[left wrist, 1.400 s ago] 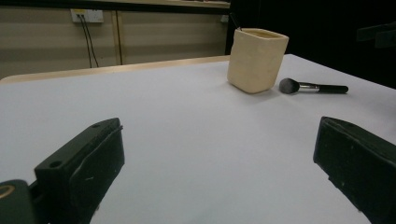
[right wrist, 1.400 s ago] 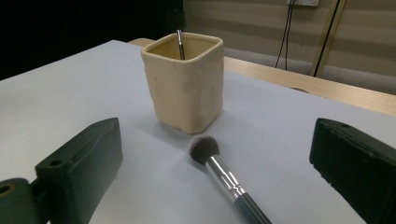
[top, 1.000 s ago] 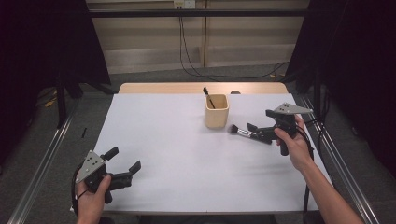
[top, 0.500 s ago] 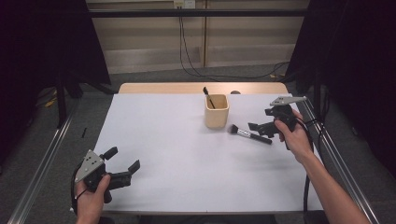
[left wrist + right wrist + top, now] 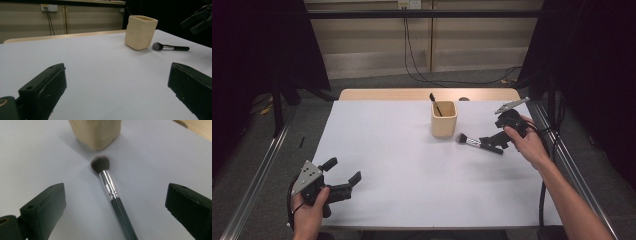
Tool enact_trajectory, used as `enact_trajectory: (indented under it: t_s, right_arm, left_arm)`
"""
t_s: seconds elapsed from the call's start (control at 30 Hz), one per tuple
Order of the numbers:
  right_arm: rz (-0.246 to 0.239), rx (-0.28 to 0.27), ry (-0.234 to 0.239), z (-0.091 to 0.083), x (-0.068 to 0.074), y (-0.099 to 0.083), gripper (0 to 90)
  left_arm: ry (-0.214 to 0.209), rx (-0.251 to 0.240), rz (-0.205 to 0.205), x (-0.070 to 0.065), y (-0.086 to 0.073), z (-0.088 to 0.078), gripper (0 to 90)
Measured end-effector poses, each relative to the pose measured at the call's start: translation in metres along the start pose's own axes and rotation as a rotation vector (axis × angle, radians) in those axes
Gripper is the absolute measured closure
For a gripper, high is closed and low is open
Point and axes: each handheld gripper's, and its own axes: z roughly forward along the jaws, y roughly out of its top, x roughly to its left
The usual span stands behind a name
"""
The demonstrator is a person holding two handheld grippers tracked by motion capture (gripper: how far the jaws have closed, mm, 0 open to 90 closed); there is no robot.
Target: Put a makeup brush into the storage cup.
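High view: right gripper (image 5: 493, 141) just right of the beige cup (image 5: 444, 119), raised over the rear end of the makeup brush (image 5: 478, 144). Jaws spread wide, gripping nothing. Brush flat on the white table (image 5: 412, 165), bristles toward the cup and just beside its right foot, apart from it, handle running away from the cup between the 2 open jaws, untouched by either. 1 dark brush (image 5: 433, 101) standing inside the cup. Left gripper (image 5: 343, 176) far from the cup, at the near left of the table, jaws wide apart, empty, aimed toward the cup.
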Motion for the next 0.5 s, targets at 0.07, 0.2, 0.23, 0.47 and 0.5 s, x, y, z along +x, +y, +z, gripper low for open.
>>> enact_trajectory:
  t_s: [0.07, 0.2, 0.23, 0.47, 0.5]
  right_arm:
    - [0.0, 0.038, 0.012, 0.001, -0.001, 0.002, 3.0]
    - [-0.016, 0.117, 0.03, 0.007, -0.004, 0.005, 4.0]
    - [-0.015, 0.135, 0.033, 0.008, -0.004, 0.006, 4.4]
    - [-0.077, 0.243, 0.053, 0.02, -0.003, 0.015, 5.4]
    - [-0.087, 0.256, 0.051, 0.022, -0.003, 0.017, 5.8]
  left_arm:
    - [-0.001, -0.001, -0.002, 0.0, 0.0, 0.0, 2.0]
    - [-0.008, -0.011, -0.016, -0.001, 0.001, -0.001, 2.1]
    - [-0.01, -0.014, -0.012, -0.002, 0.001, -0.001, 2.1]
    - [-0.001, -0.004, -0.003, 0.0, 0.0, -0.001, 2.1]
    - [0.003, -0.005, -0.004, 0.0, 0.0, -0.001, 2.1]
